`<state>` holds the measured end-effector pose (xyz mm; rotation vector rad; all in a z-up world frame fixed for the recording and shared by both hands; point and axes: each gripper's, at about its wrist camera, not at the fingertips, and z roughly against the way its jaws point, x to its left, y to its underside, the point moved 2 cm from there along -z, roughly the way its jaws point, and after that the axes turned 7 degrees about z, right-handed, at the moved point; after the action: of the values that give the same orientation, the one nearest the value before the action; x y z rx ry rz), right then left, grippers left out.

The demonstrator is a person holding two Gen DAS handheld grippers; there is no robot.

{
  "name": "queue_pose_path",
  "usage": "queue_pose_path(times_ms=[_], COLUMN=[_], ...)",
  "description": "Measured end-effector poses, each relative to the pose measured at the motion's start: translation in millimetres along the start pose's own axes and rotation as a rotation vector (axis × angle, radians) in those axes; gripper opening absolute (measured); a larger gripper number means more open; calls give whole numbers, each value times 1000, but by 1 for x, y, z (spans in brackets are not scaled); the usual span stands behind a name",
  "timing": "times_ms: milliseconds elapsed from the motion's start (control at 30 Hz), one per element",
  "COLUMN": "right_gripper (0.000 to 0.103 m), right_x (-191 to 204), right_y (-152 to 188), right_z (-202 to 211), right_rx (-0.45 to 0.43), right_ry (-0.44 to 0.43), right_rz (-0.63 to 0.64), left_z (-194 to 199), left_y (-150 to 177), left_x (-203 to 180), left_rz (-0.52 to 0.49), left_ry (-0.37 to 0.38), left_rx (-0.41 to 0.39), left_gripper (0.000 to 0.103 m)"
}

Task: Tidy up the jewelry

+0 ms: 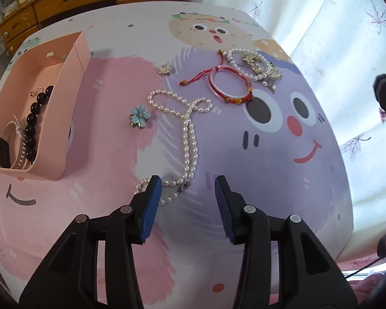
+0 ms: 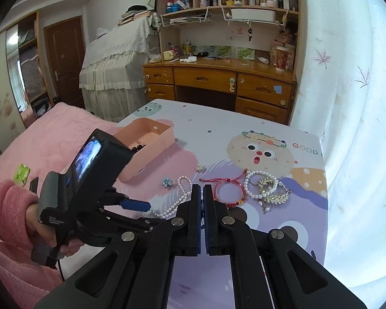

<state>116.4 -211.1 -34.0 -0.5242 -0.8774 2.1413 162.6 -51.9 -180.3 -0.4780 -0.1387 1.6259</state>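
**Jewelry spread on a cartoon-print table, one claw parted, the other clenched**

The left gripper (image 1: 187,180) hangs over the near end of a long white pearl necklace (image 1: 186,131) that lies looped on the pink-and-lilac cartoon-print tabletop (image 1: 283,180). Its blue-padded jaws stand apart with nothing pressed between them; the necklace clasp end lies on the table just beyond the left pad. The right gripper (image 2: 202,188) is held above the table with its jaws clenched together and empty.

At the left side of the table stands an open pink rectangular storage box (image 1: 67,118). Inside it lie a black round-bead bracelet (image 1: 33,123) and a white-strapped watch (image 1: 9,149), touching each other.

Between the box and the necklace rests a small pale-blue flower brooch (image 1: 139,117). Farther back lies a small round silver pendant (image 1: 164,69). To the right of the necklace loop sits a red-and-pink braided cord bracelet (image 1: 229,85), and just behind it a white pearl bracelet (image 1: 240,61) tangled with a gold-coloured leaf-shaped ornament (image 1: 262,67).

In the right wrist view a hand (image 2: 38,221) in a fluffy pink sleeve (image 2: 7,206) grips the left gripper's handle.
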Motion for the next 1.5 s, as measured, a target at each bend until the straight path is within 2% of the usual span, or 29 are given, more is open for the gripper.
queue_pose_path(times_ms=[300,367,400,433,500,900,933,1033,1233,1500], right_gripper=[2,2,2,2,2,2,2,2,2,2], right_x=[-4,-6,-7,-9,-11,-20,-21,-21,-19,-12], right_y=[11,12,12,11,11,12,12,13,13,11], right_z=[-1,-2,-3,-4,-4,-4,-4,-3,-3,-1], right_rx=[24,26,26,26,26,38,38,37,37,17], right_ry=[-17,-17,-16,-16,-19,0,2,11,26,34], right_rz=[20,18,16,14,5,-21,-24,-31,-36,-48], left_z=[-7,-10,-10,-9,-9,-7,-4,-1,2,25], left_y=[-2,0,2,4,4,3,3,4,9,2], left_x=[2,-4,-5,-7,-8,-7,-6,-3,4,19], left_rz=[-19,-66,-88,-112,-124,-106,-99,-76,-75,-57], left_ry=[-47,-90,-113,-99,-96,-62,-50,-23,-15,3], left_rx=[-54,-74,-85,-99,-109,-65,-69,-41,-18,-44], left_gripper=[39,34,27,20,14,11,0,1,1,1])
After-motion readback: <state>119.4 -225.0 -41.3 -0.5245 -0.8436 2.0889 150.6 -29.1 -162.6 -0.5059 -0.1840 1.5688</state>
